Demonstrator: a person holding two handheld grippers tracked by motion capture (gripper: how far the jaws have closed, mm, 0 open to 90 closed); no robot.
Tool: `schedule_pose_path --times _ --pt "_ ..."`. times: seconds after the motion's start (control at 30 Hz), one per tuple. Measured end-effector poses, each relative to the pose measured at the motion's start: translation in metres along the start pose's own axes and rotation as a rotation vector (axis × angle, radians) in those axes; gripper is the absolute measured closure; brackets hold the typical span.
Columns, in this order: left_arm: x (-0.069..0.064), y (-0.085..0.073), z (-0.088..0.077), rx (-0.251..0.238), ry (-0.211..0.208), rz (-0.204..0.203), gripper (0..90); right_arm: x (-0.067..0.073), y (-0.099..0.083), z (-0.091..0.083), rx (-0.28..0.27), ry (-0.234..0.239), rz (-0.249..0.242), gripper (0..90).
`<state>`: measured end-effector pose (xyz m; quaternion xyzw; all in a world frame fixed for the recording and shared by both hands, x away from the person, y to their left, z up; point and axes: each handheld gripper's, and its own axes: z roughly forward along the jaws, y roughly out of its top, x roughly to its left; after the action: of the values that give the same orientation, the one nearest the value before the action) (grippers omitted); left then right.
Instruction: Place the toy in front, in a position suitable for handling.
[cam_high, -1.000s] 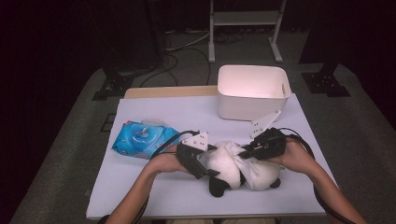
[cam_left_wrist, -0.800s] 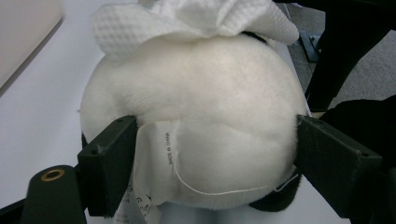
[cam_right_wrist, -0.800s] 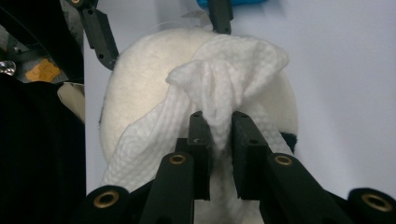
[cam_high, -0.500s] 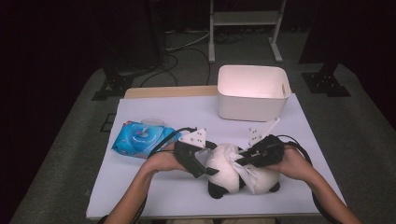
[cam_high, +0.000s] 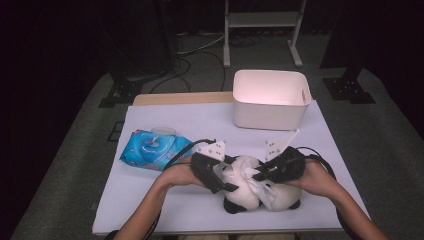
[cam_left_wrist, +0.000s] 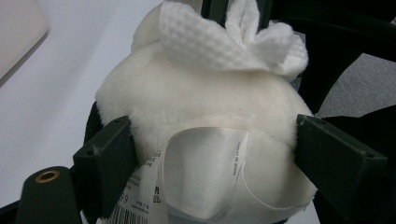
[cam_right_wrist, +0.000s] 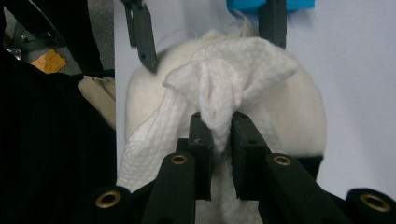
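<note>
The plush panda (cam_high: 252, 187) lies near the front edge of the counter (cam_high: 165, 205), somewhat right of the middle, its white body up and its black parts toward the front edge. A white waffle-textured wipe (cam_right_wrist: 219, 88) is draped over the top of it, bunched into a fold. The left tongs (cam_left_wrist: 215, 158) clasp the panda's body, one pad (cam_left_wrist: 107, 158) pressed into the fur on each side, with the sewn-in label (cam_left_wrist: 205, 177) between them. The right tongs (cam_right_wrist: 218, 140) are nearly closed and pinch the bunched fold of the wipe against the toy's top. Compared with a second ago, the right tongs sit a little further in over the panda, toward the left tongs; the toy and the left tongs lie where they did. A blue wipes pack (cam_high: 152, 150) rests near the left edge of the counter, and a white bin (cam_high: 270, 112) stands at the far edge, well apart from the toy.
</note>
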<state>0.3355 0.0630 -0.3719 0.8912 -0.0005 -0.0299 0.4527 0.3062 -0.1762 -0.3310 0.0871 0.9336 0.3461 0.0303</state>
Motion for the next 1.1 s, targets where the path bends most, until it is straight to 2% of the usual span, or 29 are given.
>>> schedule_pose_path --times 0.23,0.37,0.47,0.57,0.63,0.77,0.83,1.0,1.1 --pt "-0.001 0.0 0.0 0.006 0.004 0.012 15.2 -0.001 0.033 0.014 0.0 0.019 -0.063 79.1" --pt "-0.001 0.0 0.0 0.003 0.01 0.012 15.4 -0.003 0.036 0.017 0.005 0.025 -0.063 79.1" --pt "-0.002 0.002 0.002 0.006 0.014 0.018 15.4 -0.006 0.029 0.01 -0.011 0.029 -0.039 79.1" --pt "-0.003 0.002 0.002 0.009 0.014 0.022 15.3 -0.008 0.02 0.004 -0.018 0.014 -0.02 79.1" --pt "-0.002 0.002 0.002 0.009 0.014 0.021 15.4 -0.01 0.014 0.0 -0.015 0.009 -0.014 79.0" --pt "-0.002 0.002 0.001 0.011 0.014 0.021 15.4 -0.015 -0.002 -0.006 -0.012 -0.005 0.025 79.0" --pt "-0.001 0.001 0.001 0.005 0.013 0.014 15.3 -0.018 -0.012 -0.01 -0.003 -0.013 0.059 79.0" --pt "-0.001 0.001 0.001 0.002 0.011 0.013 15.4 -0.024 -0.029 -0.019 0.022 -0.037 0.093 78.9" --pt "-0.002 0.001 0.001 0.001 0.009 0.013 15.4 -0.027 -0.039 -0.024 0.01 -0.035 0.12 78.9"
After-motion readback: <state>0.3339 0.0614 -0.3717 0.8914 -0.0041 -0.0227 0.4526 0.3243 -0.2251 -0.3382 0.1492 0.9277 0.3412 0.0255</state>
